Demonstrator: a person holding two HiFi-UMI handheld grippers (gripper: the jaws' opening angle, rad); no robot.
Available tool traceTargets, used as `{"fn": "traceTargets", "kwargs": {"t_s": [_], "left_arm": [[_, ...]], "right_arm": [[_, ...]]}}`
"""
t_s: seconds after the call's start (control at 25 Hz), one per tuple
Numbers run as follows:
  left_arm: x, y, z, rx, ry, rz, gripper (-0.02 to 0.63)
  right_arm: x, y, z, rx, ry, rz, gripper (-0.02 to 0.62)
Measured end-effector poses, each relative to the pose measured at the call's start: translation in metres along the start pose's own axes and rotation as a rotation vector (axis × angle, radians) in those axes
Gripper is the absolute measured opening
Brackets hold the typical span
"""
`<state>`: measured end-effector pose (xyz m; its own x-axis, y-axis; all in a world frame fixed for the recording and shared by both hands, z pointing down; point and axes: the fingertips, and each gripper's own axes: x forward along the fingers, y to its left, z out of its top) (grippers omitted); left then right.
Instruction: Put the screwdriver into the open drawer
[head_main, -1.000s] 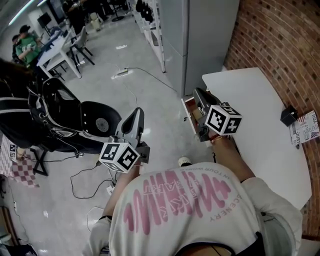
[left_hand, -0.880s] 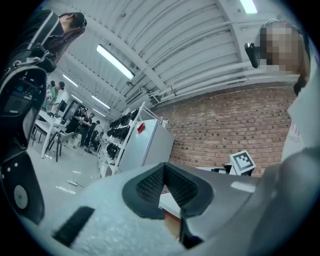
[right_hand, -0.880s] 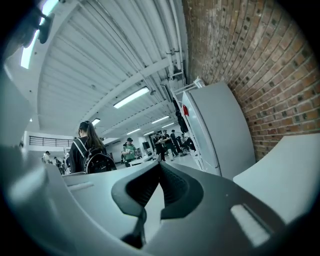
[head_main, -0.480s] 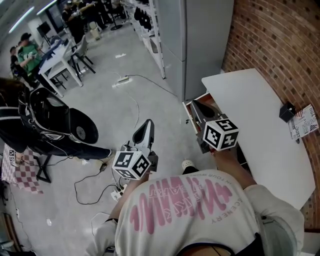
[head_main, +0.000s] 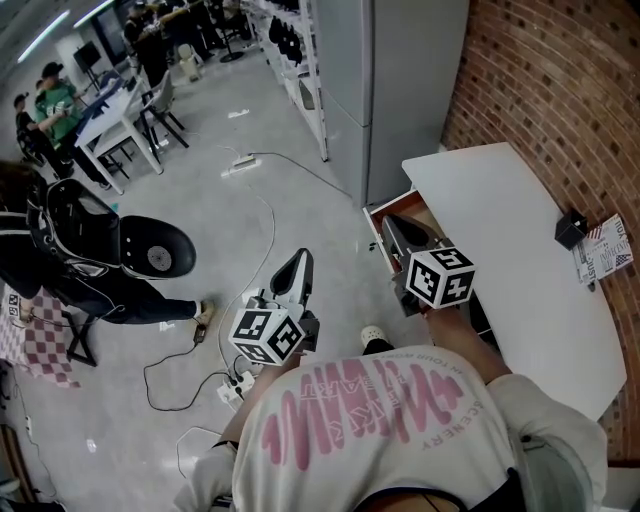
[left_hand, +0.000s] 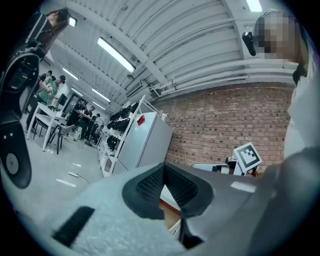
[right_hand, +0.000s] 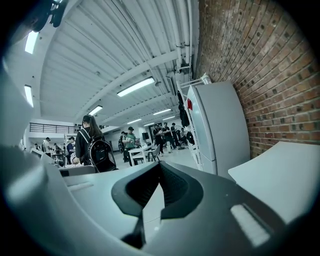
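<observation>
Far left: a person in dark clothes with a black backpack stands on the grey floor beside a pink-and-white checked cloth.
Floor: a thin black cable runs to a white power strip, just left of the left gripper's marker cube.
Left gripper: held out over the bare floor, well apart from the furniture. In the left gripper view its black ribbed pads meet at the tips with nothing between them.
Wearer: a white shirt with pink print fills the bottom of the head view.
Tall grey metal cabinet: stands upright against the wall, just behind the drawer.
Open drawer with a white front and wooden inside: pulled out from under the table's near end.
Right gripper: its jaws lie across the drawer's opening in the head view. Above it or inside it, I cannot tell. The pads are pressed together at the tips and hold nothing.
Screwdriver: in neither gripper, and no view shows it clearly enough to place.
White rounded table top: bare but for a small black box and a printed leaflet at its far edge.
Far right: a red brick wall.
</observation>
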<state>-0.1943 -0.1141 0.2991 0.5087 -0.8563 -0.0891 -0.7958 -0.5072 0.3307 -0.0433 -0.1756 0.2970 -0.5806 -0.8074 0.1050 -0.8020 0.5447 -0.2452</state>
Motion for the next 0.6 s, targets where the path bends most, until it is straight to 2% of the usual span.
{"fn": "traceTargets", "kwargs": {"t_s": [0.36,0.6], "left_arm": [[-0.006,0.001,0.008,0.008,-0.007,-0.005,0.005],[0.010,-0.009,-0.007,0.019,0.000,-0.005,0.005]], "right_arm": [[0.002,0.008,-0.003,-0.001,0.012,0.005,0.008],[-0.003,-0.016,-0.010,0.014,0.013,0.006,0.008]]}}
